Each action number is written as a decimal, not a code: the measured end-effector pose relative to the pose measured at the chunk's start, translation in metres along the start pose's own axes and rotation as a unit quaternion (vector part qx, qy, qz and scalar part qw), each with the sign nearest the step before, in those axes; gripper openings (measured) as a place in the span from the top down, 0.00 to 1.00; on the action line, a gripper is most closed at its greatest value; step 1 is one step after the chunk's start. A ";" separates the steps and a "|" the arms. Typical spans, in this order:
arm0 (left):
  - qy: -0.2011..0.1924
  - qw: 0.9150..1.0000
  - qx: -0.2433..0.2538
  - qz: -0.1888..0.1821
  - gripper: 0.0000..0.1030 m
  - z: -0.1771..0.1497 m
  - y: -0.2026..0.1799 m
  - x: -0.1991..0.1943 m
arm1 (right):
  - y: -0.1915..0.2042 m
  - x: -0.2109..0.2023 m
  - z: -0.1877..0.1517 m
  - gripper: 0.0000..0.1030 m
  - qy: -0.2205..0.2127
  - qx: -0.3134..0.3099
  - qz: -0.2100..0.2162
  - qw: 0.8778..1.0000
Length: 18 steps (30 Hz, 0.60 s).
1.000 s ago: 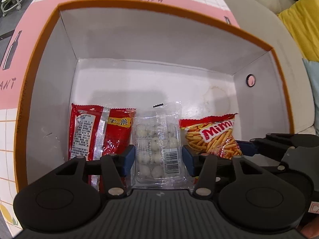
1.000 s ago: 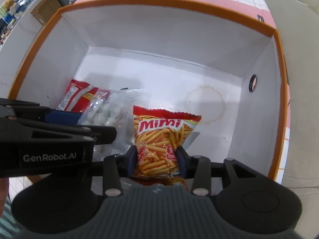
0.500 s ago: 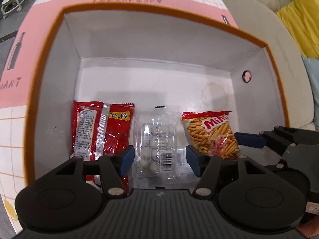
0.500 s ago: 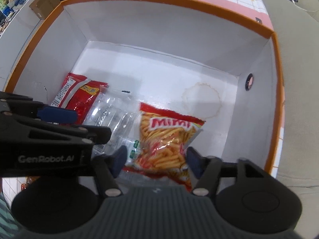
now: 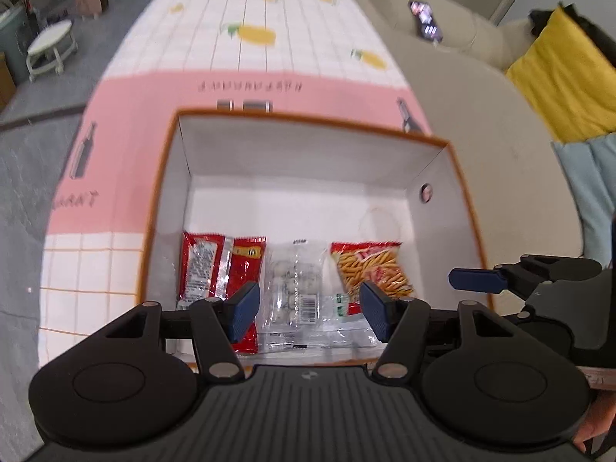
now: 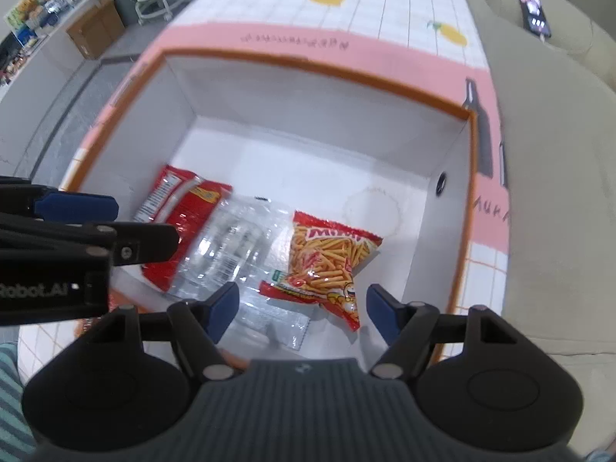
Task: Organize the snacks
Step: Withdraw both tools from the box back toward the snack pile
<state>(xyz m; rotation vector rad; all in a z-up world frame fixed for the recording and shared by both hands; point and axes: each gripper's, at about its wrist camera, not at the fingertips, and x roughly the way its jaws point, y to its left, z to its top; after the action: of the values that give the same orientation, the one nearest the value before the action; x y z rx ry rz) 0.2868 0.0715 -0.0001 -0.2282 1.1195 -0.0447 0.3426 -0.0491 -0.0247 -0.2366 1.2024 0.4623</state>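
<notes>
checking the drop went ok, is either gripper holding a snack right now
Nothing is held: left gripper and right gripper are open above the box; right's jaws are opening.

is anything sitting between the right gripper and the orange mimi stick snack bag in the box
Nothing visible does. The right gripper, jaws opening and empty, hangs above the orange Mimi stick snack bag, which lies flat on the floor of the white cardboard box. The clear plastic packet lies beside it, not over it.
</notes>
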 end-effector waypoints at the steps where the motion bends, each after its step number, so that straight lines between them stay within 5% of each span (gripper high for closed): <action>1: -0.011 1.000 0.004 0.003 0.32 -0.003 -0.002 -0.009 | 0.001 -0.008 -0.003 0.32 -0.009 -0.003 -0.002 1.000; 8: -0.082 0.996 0.034 0.032 0.32 -0.032 -0.019 -0.058 | 0.015 -0.057 -0.028 0.32 -0.067 -0.014 -0.011 0.998; 18: -0.131 0.990 0.041 0.043 0.31 -0.082 -0.025 -0.101 | 0.037 -0.111 -0.088 0.32 -0.137 -0.010 -0.007 0.990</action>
<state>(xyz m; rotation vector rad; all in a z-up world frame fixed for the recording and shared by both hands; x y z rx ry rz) 0.1714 0.0494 0.0607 -0.1071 0.8617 0.0161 0.2201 -0.0775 0.0503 -0.1924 0.9267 0.4779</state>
